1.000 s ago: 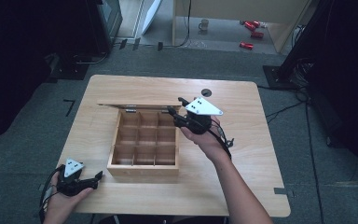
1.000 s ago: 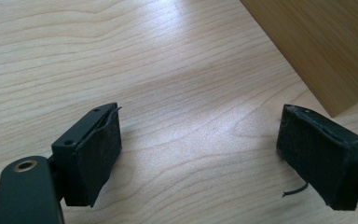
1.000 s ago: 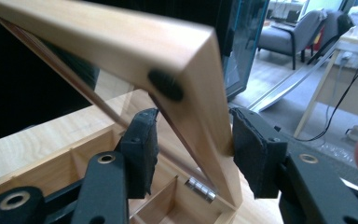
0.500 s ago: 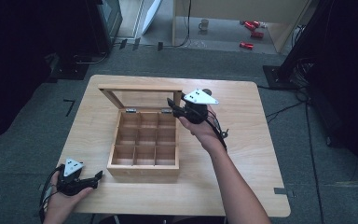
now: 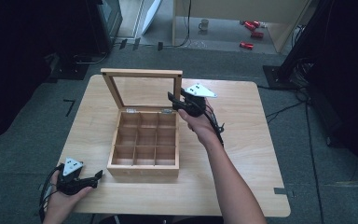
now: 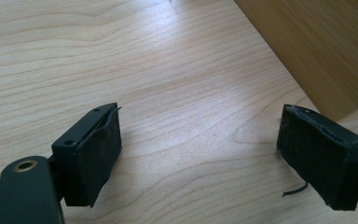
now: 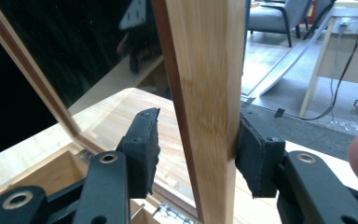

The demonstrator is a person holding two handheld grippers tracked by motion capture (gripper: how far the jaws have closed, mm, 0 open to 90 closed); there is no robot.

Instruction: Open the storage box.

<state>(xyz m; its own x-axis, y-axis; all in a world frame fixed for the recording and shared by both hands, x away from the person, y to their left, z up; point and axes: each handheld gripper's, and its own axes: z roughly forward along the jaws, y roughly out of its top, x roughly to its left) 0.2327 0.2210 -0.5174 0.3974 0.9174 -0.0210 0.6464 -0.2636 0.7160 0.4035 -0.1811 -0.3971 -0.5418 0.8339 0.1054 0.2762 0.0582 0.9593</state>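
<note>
We've got the right gripper [image 5: 176, 102] w/ fingers straddling the near-upright glass lid's [image 5: 142, 88] right rail, compartment box [image 5: 143, 145] mid-desk [image 5: 242, 154], while the left gripper [image 5: 92, 179] sits released, far off.

Grey carpet floor [image 5: 37, 140]; white mug [image 5: 204, 24] beyond; dark curtains [image 5: 23, 51] at sides

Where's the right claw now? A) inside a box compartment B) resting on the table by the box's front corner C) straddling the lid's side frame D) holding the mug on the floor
C: the right claw straddles the raised lid's side frame, one pad touching it.
</note>
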